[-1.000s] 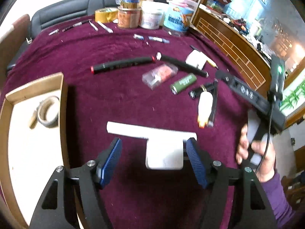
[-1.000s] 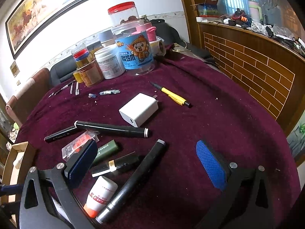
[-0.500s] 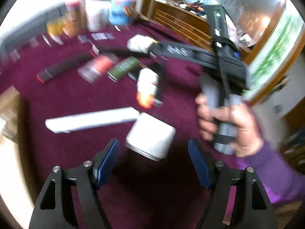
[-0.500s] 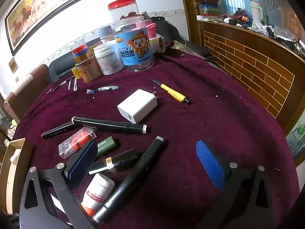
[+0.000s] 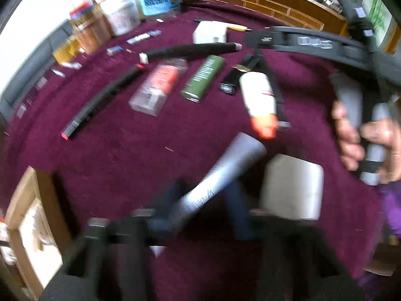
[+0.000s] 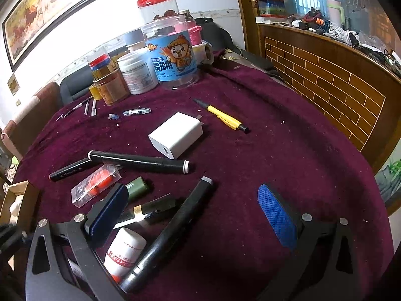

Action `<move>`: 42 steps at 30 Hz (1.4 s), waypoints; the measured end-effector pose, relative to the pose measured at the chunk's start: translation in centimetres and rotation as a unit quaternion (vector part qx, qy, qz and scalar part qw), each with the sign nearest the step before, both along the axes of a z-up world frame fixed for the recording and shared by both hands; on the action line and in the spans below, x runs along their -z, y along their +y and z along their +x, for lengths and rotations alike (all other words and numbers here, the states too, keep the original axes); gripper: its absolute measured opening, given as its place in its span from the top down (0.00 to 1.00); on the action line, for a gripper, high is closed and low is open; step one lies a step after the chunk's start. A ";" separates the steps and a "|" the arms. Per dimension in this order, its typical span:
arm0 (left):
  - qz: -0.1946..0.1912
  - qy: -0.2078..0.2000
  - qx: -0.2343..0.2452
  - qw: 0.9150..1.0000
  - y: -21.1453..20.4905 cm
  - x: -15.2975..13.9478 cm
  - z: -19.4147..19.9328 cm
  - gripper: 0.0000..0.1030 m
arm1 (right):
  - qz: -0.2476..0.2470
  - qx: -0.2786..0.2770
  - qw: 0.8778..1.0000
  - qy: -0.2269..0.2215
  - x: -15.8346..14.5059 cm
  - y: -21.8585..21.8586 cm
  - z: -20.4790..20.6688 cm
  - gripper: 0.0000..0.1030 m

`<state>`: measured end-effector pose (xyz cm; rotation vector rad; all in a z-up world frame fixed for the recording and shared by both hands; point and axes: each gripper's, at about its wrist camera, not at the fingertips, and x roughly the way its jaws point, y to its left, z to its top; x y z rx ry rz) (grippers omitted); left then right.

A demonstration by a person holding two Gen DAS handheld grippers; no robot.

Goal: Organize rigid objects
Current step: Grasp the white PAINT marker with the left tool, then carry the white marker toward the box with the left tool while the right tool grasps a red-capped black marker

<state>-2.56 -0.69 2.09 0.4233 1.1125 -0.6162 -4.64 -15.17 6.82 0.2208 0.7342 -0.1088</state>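
The left wrist view is heavily motion-blurred. The left gripper (image 5: 204,200) sits low in the frame, its dark blue fingers (image 5: 239,213) smeared, with a long flat white stick (image 5: 220,175) lying slantwise between them. The blur hides whether the pads touch the stick or how wide they stand, so I cannot tell its state. Just beside the stick, to the right, a white rounded block (image 5: 293,188) lies on the maroon velvet tablecloth (image 5: 140,138), outside the fingers. A light wooden tray (image 5: 27,200) sits at the left edge.

Further up the cloth lie a white tube with an orange cap (image 5: 260,100), a green cylindrical battery (image 5: 203,77), a clear plastic case with red contents (image 5: 160,85) and a long black marker with a red end (image 5: 102,97). On the right, a hand (image 5: 363,135) grips the grey handle of the other tool.

The right gripper (image 6: 193,213) hangs wide open over the cloth, holding nothing; its blue textured pads (image 6: 275,215) are well apart. Between them lie a black marker with a grey tip (image 6: 175,228) and the tube. Beyond sit a white square charger (image 6: 176,134), a yellow pen (image 6: 224,118) and a clear jar with a blue cartoon label (image 6: 173,60).
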 end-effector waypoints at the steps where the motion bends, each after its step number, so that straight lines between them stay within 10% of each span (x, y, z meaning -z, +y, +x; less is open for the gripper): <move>1: 0.003 0.000 0.003 1.000 -0.2 -0.1 -0.7 0.89 | 0.000 0.001 1.000 0.001 0.0 0.0 0.0 0.00; 7: 0.002 -0.017 -0.005 1.000 -2.0 -0.4 -2.3 0.87 | -0.007 -0.002 1.000 0.008 0.2 0.3 0.3 0.00; 11: -0.001 -0.058 -0.050 0.997 -2.0 -0.3 -2.6 0.68 | -0.006 -0.002 1.000 0.010 0.3 0.3 0.4 0.00; 16: -0.055 -0.042 -0.093 0.993 0.3 -1.0 -4.0 0.89 | 0.011 0.001 1.000 0.014 0.5 -0.3 0.5 0.00; 27: -0.226 -0.076 -0.185 0.953 11.1 -6.7 -8.4 0.89 | 0.067 -0.044 0.997 -0.018 -2.4 0.5 -1.3 0.00; 33: -0.267 -0.085 -0.224 0.933 16.0 -7.6 -9.0 0.89 | 0.063 -0.144 0.987 0.037 -4.4 6.7 1.5 0.02; 42: -0.290 -0.095 -0.275 0.912 22.2 -7.0 -9.4 0.89 | 0.057 -0.152 0.979 0.122 -2.4 11.6 7.3 0.18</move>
